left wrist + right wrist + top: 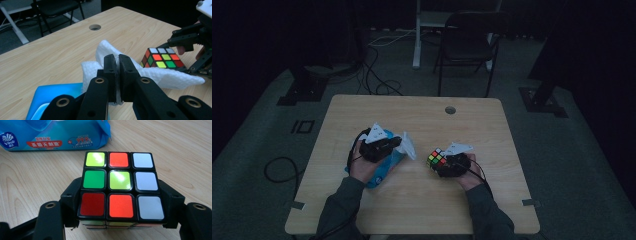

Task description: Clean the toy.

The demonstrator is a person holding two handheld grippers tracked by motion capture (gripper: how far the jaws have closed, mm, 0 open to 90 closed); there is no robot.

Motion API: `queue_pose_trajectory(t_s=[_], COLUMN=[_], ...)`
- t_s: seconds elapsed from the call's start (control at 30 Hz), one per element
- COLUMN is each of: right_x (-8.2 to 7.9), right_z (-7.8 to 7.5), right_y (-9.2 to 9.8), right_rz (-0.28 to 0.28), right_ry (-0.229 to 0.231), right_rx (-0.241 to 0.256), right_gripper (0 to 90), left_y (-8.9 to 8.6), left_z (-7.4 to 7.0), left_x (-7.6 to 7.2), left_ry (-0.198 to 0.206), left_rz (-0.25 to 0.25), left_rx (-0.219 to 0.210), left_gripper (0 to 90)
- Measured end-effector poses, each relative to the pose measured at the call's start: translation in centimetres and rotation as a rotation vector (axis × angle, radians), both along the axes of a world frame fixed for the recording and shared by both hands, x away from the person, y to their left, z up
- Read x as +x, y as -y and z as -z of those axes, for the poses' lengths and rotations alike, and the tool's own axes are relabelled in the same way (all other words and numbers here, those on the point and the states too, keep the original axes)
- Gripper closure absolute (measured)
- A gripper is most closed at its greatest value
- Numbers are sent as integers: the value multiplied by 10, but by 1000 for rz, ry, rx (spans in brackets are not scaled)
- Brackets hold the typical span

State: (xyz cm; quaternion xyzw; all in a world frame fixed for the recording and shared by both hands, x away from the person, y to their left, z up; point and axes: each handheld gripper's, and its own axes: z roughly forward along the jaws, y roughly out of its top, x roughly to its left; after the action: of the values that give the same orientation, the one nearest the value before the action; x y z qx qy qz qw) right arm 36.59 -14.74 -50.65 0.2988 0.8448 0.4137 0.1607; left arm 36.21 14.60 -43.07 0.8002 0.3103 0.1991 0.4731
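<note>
Between the jaws of our left gripper we pinch a white wet wipe; the two black jaws are clenched on its fold, and the loose end drapes outward toward the cube. Just under and behind that gripper lies the blue wipes pack, flat on the wooden table.

Our right gripper grasps the Rubik's cube, one jaw pressed against each side, the cube resting low over the tabletop. Its top face shows yellow, orange, white, green and red stickers.

From the high view, the left gripper sits over the pack at centre-left, the right gripper with the cube at centre-right, close beside the hanging wipe.
</note>
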Motion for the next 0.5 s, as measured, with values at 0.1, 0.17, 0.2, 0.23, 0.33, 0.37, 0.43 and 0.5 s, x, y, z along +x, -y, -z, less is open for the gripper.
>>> queue_pose_trajectory(t_s=[0.1, 0.17, 0.2, 0.23, 0.33, 0.37, 0.43, 0.5], right_x=[-1, -1, -1, -1, -2, -2, -2, -2], right_z=[1, 1, 1, 1, 2, 2, 2, 2], right_y=[-2, -3, -3, -3, -5, -5, -5, -6], right_rz=[-5, -5, -8, -8, -13, -12, -14, -18], right_ry=[0, -4, -3, -3, -4, -6, -7, -8], right_rx=[-2, -1, -3, -3, -4, -4, -3, -3], right_gripper=[338, 338, 339, 339, 338, 338, 338, 338], left_y=[5, 9, 11, 11, 17, 19, 23, 27], left_z=[-2, -3, -4, -4, -6, -6, -6, -6], left_x=[1, 1, 2, 2, 3, 3, 4, 5], left_ry=[4, 7, 9, 9, 12, 11, 13, 14], left_rz=[5, 14, 19, 19, 32, 34, 39, 46], left_rx=[-6, -7, -6, -6, -12, -14, -13, -12], left_gripper=[864, 864, 864, 864, 864, 864, 864, 864])
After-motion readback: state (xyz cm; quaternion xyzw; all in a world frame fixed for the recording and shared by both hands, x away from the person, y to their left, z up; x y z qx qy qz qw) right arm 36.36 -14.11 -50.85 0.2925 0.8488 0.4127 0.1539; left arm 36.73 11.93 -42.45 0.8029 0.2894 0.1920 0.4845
